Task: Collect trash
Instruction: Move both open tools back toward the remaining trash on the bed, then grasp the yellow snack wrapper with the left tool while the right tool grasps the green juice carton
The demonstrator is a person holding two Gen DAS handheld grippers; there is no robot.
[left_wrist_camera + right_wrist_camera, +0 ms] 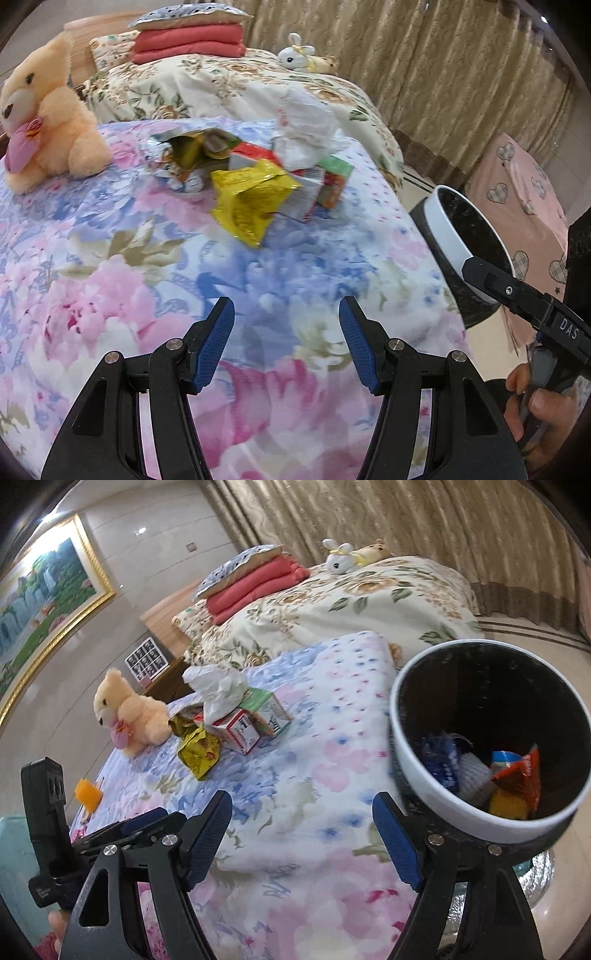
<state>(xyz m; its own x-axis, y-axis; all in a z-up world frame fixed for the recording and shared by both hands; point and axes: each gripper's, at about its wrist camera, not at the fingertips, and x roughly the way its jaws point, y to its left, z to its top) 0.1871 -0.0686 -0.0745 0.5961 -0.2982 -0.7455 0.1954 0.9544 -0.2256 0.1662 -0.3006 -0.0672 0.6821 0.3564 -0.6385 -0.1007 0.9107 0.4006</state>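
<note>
Both the left claw and right claw are released, empty. Ahead, the yellow wrapper is judged light and crinkly; its raised edge should be pinched.

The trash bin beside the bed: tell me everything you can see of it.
The trash bin is a round container with a thick white rim and a dark outer wall and inside. It stands open, with no lid, off the corner of the flowered bedspread, and looks tilted in the fisheye view. Inside lie a blue wrapper, an orange-red packet, something yellow and a pale crumpled piece. The right tool's finger overlaps its wall in the picture; contact cannot be told.
</note>
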